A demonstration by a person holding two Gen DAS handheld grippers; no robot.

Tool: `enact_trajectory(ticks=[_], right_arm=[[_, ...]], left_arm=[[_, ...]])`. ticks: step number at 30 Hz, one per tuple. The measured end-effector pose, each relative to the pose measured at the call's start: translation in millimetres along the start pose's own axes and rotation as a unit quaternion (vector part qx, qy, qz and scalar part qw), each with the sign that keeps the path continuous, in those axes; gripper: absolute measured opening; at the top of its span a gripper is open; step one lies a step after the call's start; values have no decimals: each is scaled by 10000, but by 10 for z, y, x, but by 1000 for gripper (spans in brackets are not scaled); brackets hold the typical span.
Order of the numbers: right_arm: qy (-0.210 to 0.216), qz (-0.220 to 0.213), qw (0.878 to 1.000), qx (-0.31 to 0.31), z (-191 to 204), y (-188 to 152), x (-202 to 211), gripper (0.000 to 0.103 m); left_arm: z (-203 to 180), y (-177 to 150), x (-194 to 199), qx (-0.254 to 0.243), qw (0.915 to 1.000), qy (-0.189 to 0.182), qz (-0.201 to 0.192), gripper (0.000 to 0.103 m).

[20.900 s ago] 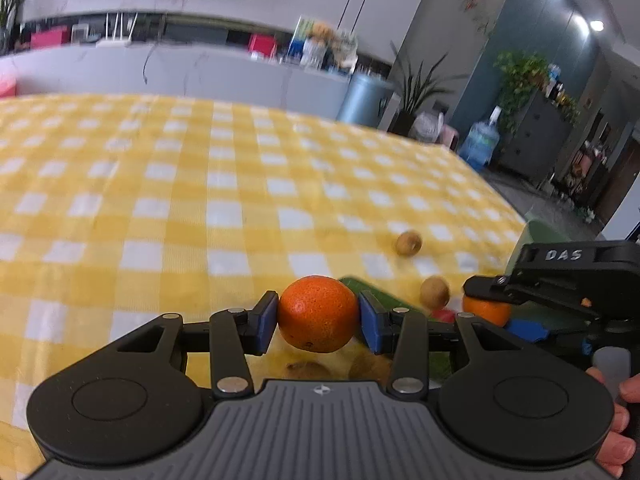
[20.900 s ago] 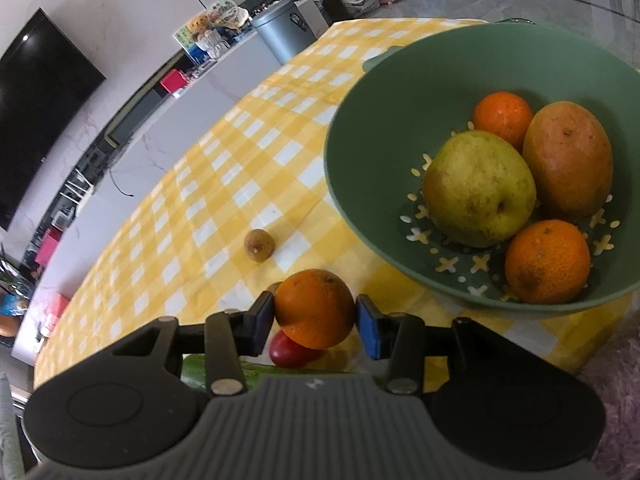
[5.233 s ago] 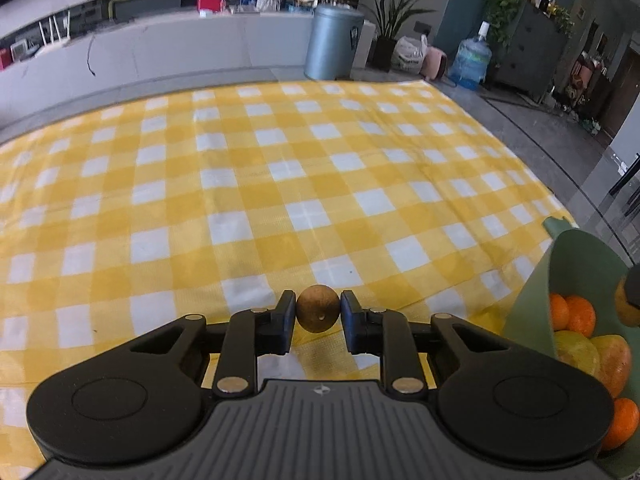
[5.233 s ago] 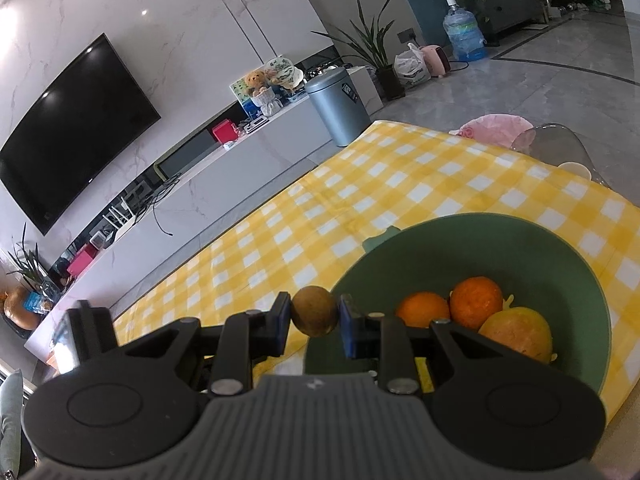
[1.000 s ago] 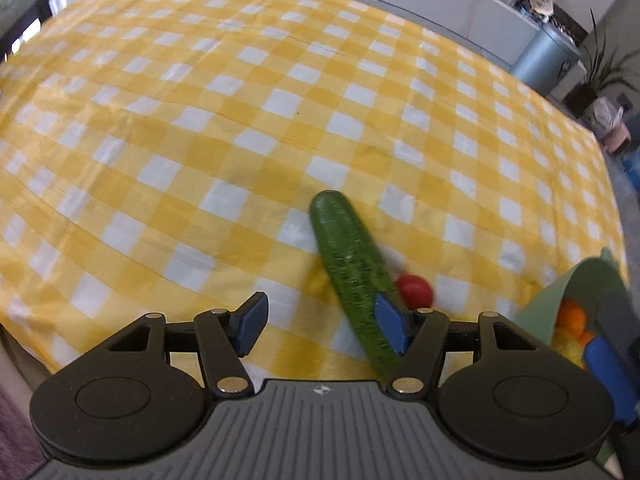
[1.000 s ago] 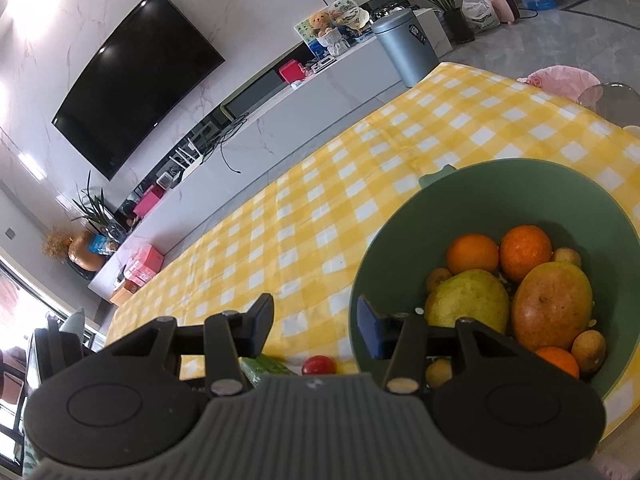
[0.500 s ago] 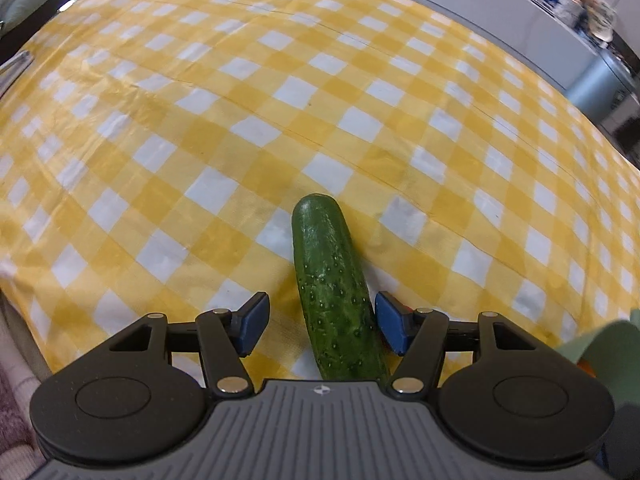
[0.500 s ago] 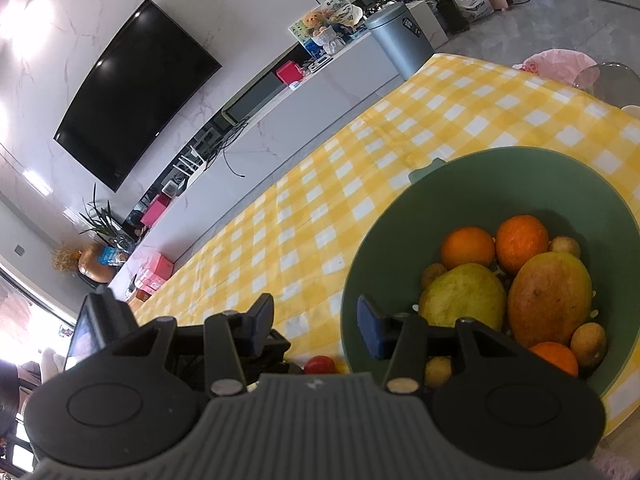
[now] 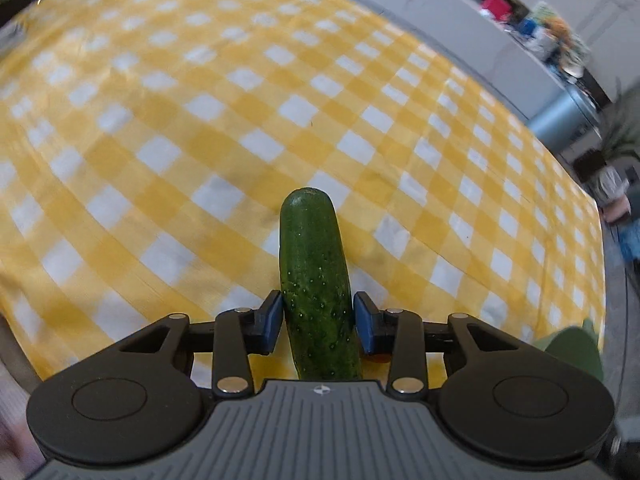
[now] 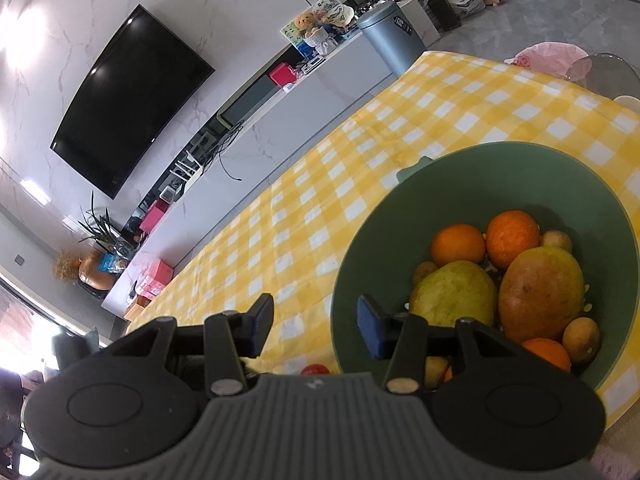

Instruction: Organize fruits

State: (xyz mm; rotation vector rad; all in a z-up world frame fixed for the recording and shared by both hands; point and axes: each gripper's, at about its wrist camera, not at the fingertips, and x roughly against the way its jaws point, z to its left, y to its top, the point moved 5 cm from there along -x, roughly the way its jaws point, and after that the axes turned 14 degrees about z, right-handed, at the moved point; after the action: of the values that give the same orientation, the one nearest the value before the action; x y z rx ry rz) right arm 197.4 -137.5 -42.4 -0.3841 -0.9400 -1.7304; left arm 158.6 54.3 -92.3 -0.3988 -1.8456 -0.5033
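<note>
My left gripper (image 9: 318, 322) is shut on a green cucumber (image 9: 314, 280) that points away from me over the yellow checked tablecloth (image 9: 200, 128). Both blue pads press its sides. A small red tomato (image 9: 378, 357) peeks out just under the right pad. My right gripper (image 10: 315, 322) is open and empty, held above the near left rim of the green bowl (image 10: 360, 248). The bowl holds oranges (image 10: 458, 245), a pear (image 10: 454, 294), a mango (image 10: 540, 294) and several small brown fruits. The tomato (image 10: 315, 369) lies on the cloth left of the bowl.
The bowl's edge (image 9: 572, 346) shows at the lower right of the left wrist view. The table's edges run close at the left and right. Beyond the table stand a white counter (image 10: 304, 92), a grey bin (image 10: 386, 38) and a wall TV (image 10: 128, 96).
My left gripper's jaws have closed onto the cucumber, which was lying loose between them half a second ago. The right gripper has stayed open and drifted slightly over the bowl.
</note>
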Motion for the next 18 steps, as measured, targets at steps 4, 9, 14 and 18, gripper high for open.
enact_trajectory(ticks=[4,9,14,18], right_arm=[[-6,88,10000,26,29,-9,-40,45],[119,299,9991,262,147,-48,-134,45],[222,584,9971,427,306,-118,-320,45],[97,823,9957,422,392,-199,-560,39]], left_arm=[[161,79,63,-421,9970,-440,483,44],[306,186,67,-919,9861,-967,988,45],[522,285,-163,-201,9825,-1408,1199,45],[493,324,-267,-223,9825,-1448,1155,46]])
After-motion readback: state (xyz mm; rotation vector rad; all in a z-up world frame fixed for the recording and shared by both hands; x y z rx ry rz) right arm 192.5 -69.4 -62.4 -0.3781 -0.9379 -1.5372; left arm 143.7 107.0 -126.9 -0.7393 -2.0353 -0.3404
